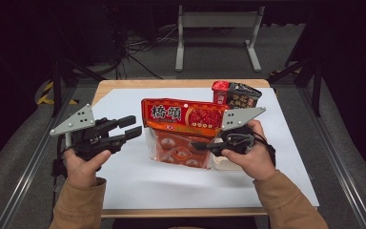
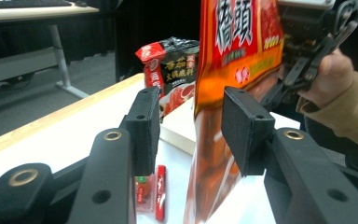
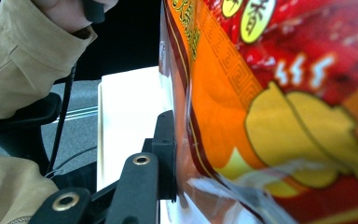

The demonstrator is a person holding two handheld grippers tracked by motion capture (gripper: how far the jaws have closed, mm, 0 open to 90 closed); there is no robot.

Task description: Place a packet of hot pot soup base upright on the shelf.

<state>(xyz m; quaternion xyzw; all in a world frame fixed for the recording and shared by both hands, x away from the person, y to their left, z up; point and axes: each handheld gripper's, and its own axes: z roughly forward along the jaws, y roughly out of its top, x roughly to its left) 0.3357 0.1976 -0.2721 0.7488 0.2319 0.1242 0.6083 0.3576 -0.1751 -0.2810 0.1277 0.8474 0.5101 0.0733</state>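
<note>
A big red and orange food bag [image 1: 183,129] with a clear lower window stands upright over the middle of the white table. My right gripper [image 1: 205,145] is shut on its right side. In the right gripper view one black pad [image 3: 167,144] presses on the bag's edge [image 3: 261,116] and the other jaw is hidden behind the bag. My left gripper [image 1: 134,125] hovers just left of the bag, open. In the left gripper view its pads [image 2: 144,126] stand apart, with the bag's edge [image 2: 233,51] seen between them and untouched. The right gripper [image 2: 307,56] shows behind the bag.
A dark noodle packet [image 1: 236,95] with a red end lies at the back right of the table [image 1: 124,181]. A pale flat box [image 1: 221,164] sits under my right hand. Small red sachets [image 2: 161,191] lie on the table below the left jaws.
</note>
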